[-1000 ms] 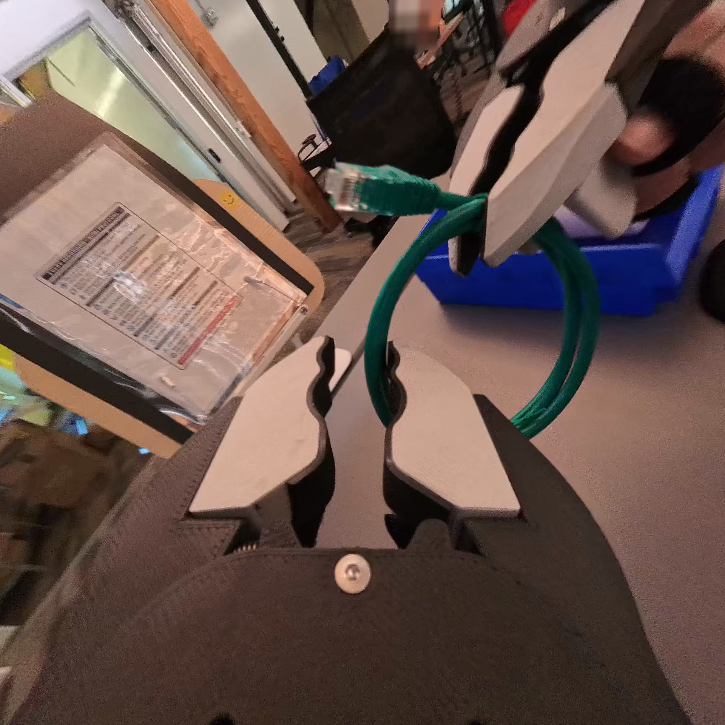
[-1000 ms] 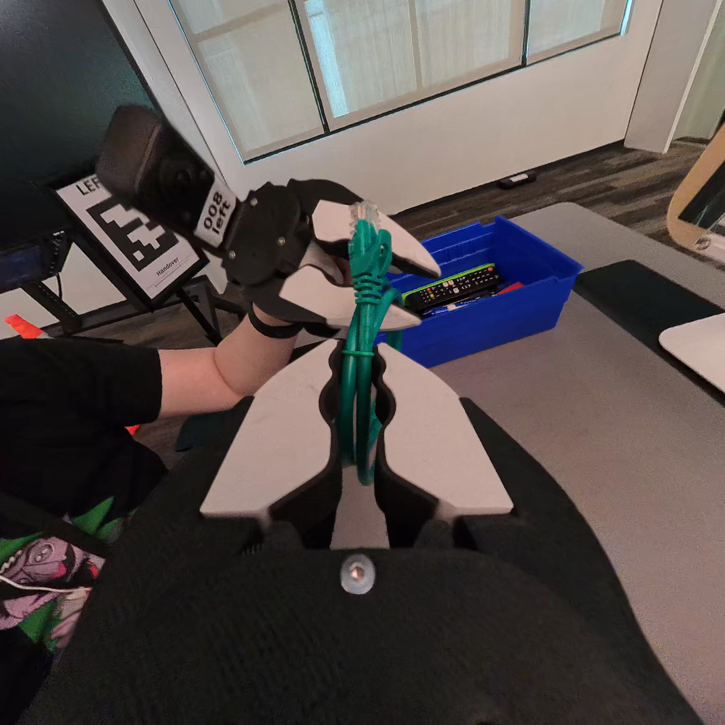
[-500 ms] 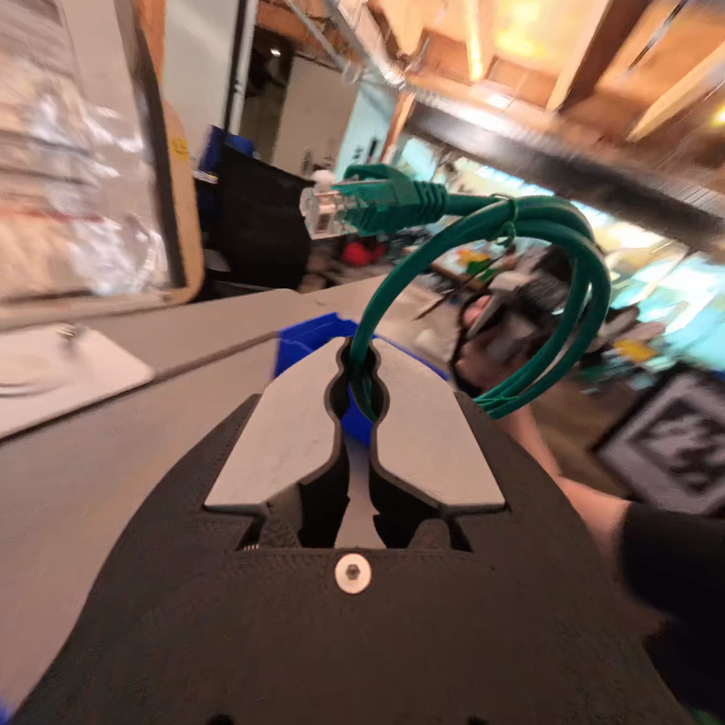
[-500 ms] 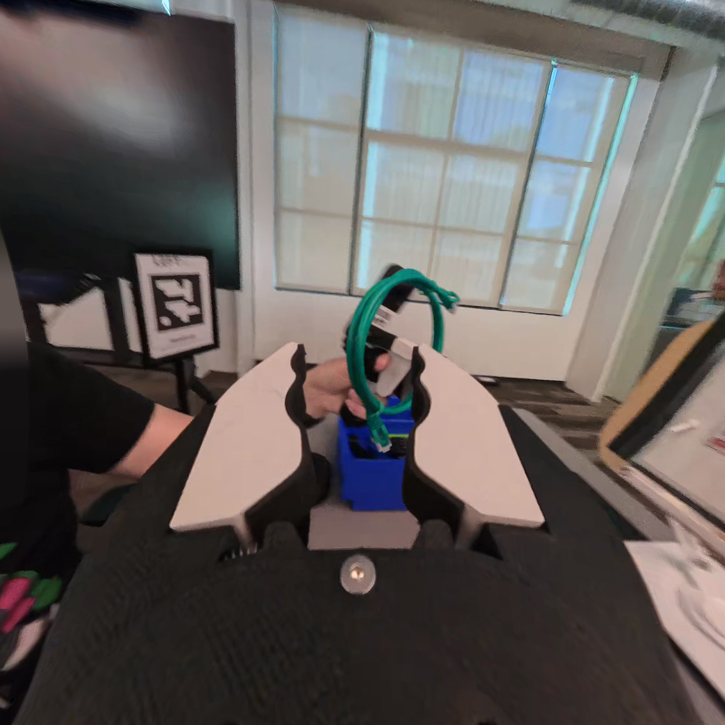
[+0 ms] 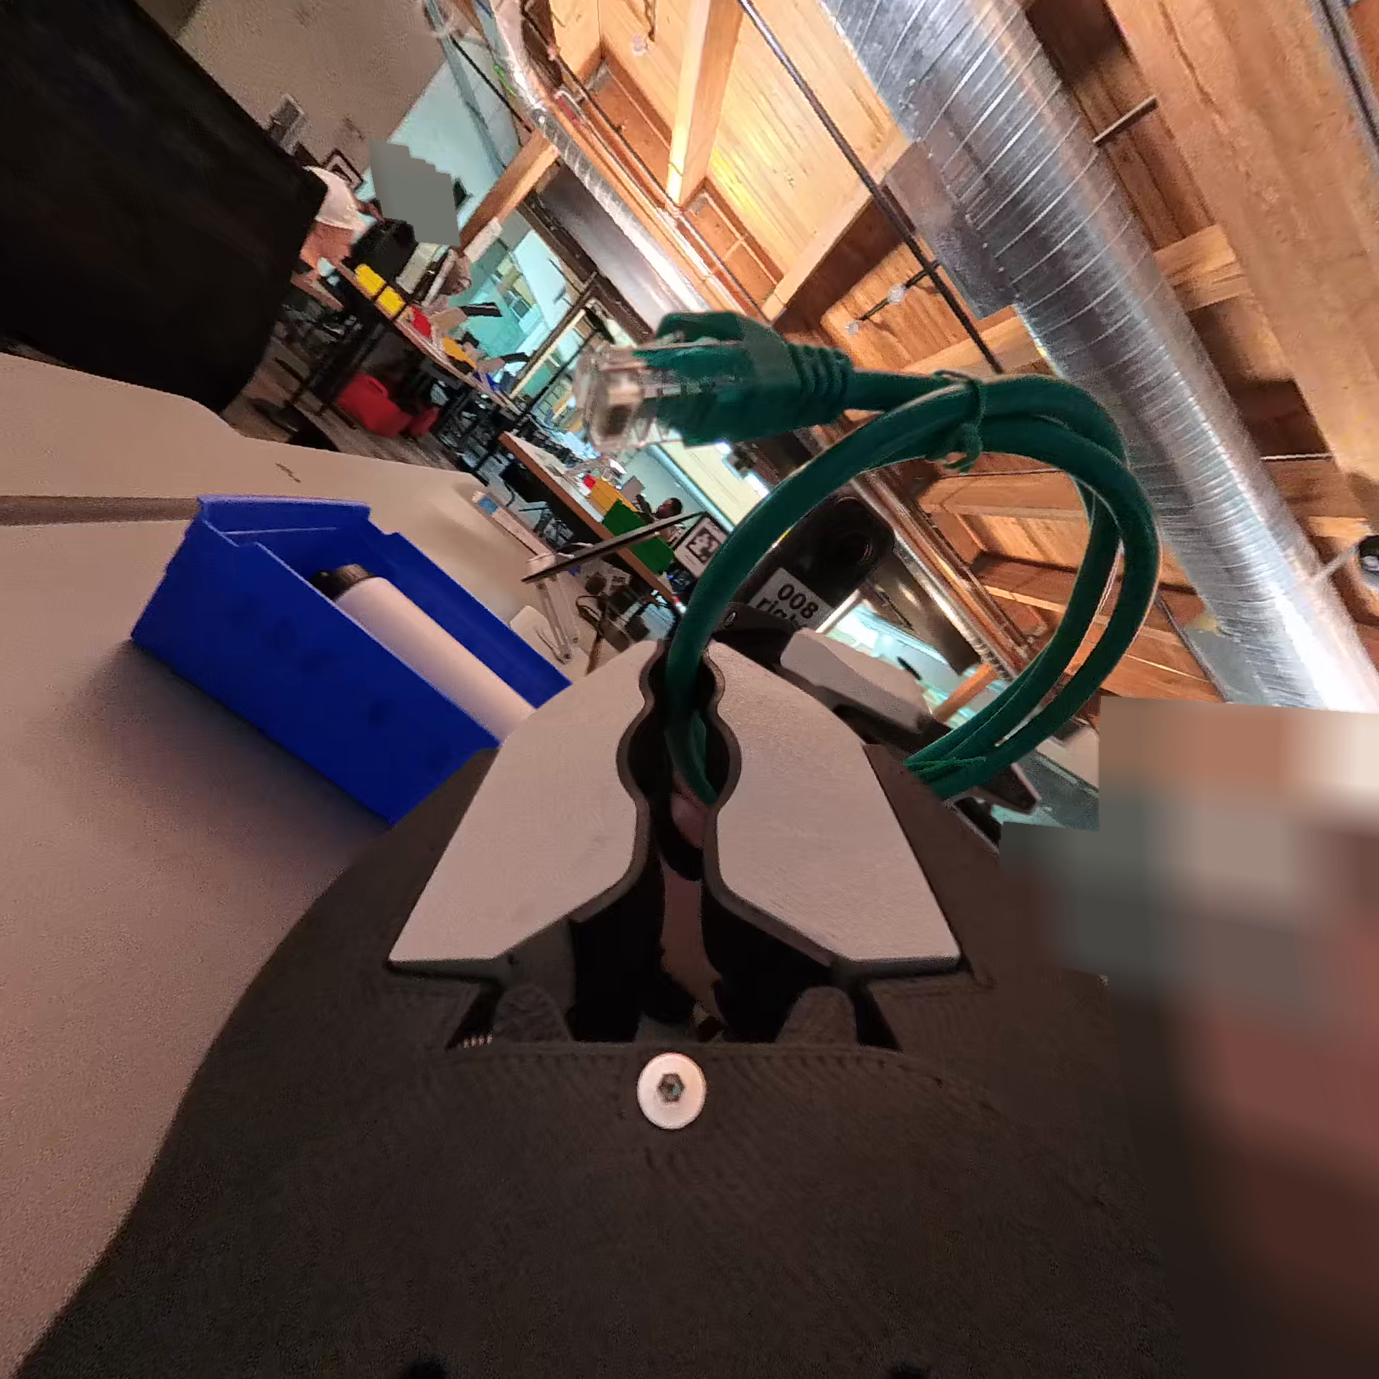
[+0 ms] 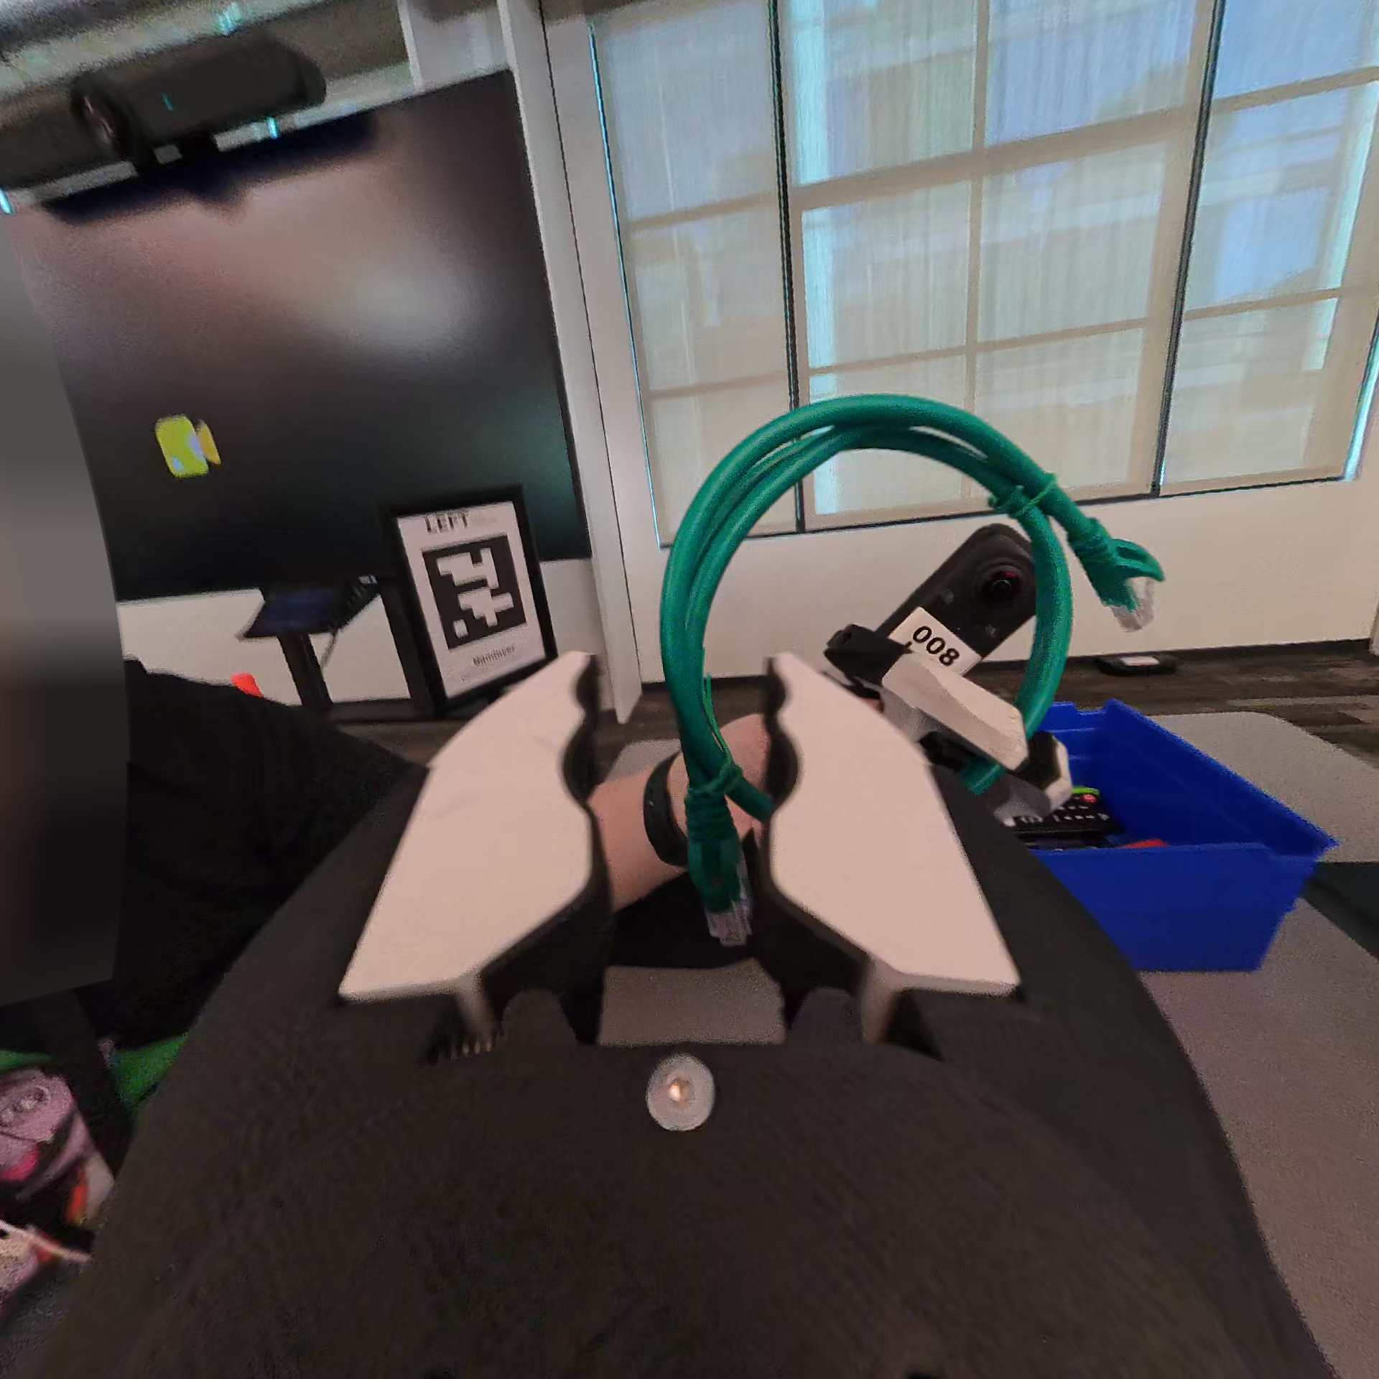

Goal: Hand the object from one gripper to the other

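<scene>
Left gripper point(image 5: 683, 675) clamped on a coiled green network cable point(image 5: 918, 537), jaws pressed together near their tips with the strands pinched in the notch. Coil standing up and out to the right of those jaws in the left wrist view, held in a loop by thin green ties, one clear-tipped plug point(image 5: 634, 395) jutting left at the top. Right gripper point(image 6: 683, 716) spread wide and holding nothing; cable point(image 6: 746, 522) seen through its gap but farther off, a second plug point(image 6: 720, 880) dangling between the grey fingers point(image 6: 492, 828), whether touching them not clear. Left gripper point(image 6: 962, 716) visible beyond in the right wrist view, gripping the coil's lower right. Blue bin point(image 5: 298, 657) resting on the grey table point(image 5: 112, 821), a white cylinder point(image 5: 418, 642) lying inside; remote control point(image 6: 1059, 821) in the bin point(image 6: 1194, 888) from the other side.
</scene>
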